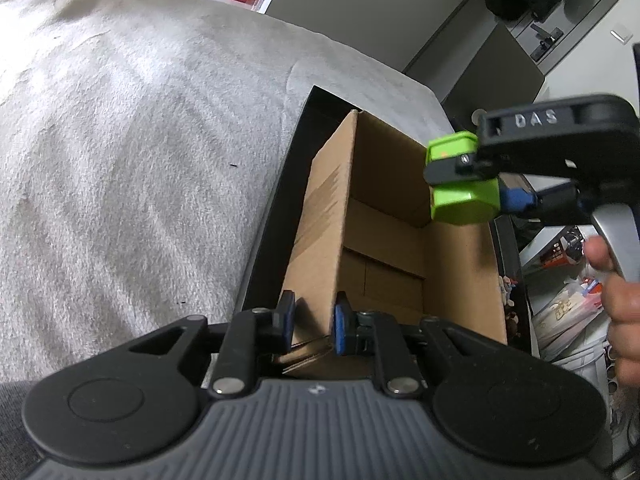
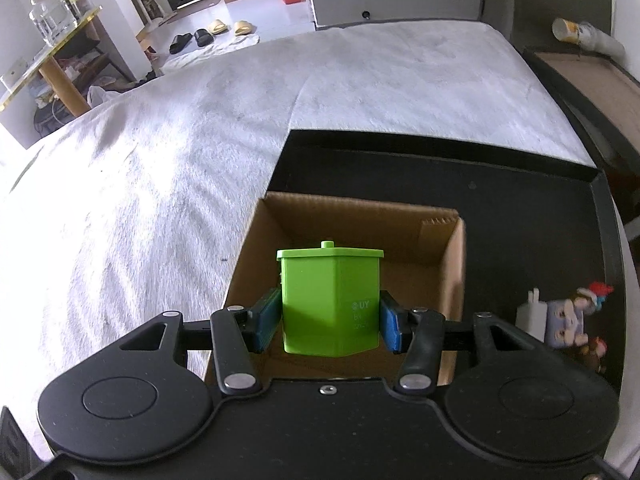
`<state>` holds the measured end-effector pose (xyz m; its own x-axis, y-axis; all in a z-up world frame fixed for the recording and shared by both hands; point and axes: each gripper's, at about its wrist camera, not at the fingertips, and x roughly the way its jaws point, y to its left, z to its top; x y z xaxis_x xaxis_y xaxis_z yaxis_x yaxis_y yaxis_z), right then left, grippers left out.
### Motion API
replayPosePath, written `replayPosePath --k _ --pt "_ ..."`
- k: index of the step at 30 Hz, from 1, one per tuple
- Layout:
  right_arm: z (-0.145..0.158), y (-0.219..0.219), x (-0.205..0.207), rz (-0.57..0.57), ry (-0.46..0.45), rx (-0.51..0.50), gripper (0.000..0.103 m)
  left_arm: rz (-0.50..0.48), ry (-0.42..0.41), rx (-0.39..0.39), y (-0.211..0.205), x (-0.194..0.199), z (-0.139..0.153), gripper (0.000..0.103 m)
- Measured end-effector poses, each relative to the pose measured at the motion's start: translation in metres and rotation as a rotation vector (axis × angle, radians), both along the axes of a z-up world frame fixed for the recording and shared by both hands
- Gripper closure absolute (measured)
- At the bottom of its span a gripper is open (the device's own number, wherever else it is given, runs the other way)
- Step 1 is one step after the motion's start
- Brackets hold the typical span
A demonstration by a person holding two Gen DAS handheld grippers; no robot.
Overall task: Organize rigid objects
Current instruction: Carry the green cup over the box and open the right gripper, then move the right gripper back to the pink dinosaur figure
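Observation:
A lidded green plastic container (image 2: pixel 330 296) hangs over the open cardboard box (image 2: pixel 360 216), and my right gripper (image 2: pixel 330 322) is shut on its sides with the blue pads (image 2: pixel 390 326). In the left wrist view the same green container (image 1: pixel 464 204) shows sideways above the box's far right corner, in the right gripper (image 1: pixel 466 180), which a hand holds. My left gripper (image 1: pixel 314 326) is shut on the near left wall of the cardboard box (image 1: pixel 384 240). The inside of the box looks bare.
The box stands in a shallow black tray (image 2: pixel 520 220) on a grey-white bed cover (image 2: pixel 160 160). Small figurines (image 2: pixel 568 320) and a white plug (image 2: pixel 532 314) lie in the tray to the right. A brown side table (image 2: pixel 592 76) stands beyond the bed's right edge.

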<state>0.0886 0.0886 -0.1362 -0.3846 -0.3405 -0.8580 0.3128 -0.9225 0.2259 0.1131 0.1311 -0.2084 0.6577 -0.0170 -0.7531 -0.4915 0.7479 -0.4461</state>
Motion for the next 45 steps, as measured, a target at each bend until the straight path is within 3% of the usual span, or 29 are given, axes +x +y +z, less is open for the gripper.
replayPosePath --k 2,4,20,28,45 --pt "0.003 -0.001 -0.003 0.003 0.009 -0.021 0.050 0.001 -0.002 0.000 0.000 0.000 0.000 0.086" --pt "0.007 0.002 -0.004 0.005 0.023 -0.050 0.037 0.003 -0.001 -0.001 0.000 0.000 0.000 0.086" --pt "0.031 0.072 0.013 -0.063 0.058 -0.101 0.018 0.011 0.005 0.009 -0.001 0.003 -0.001 0.085" --pt "0.035 0.112 0.021 -0.117 0.079 -0.077 0.018 0.015 0.015 0.025 0.000 0.005 -0.003 0.085" --pt "0.016 0.181 0.039 -0.213 0.028 -0.030 0.018 0.029 0.027 0.036 -0.003 0.005 0.003 0.085"
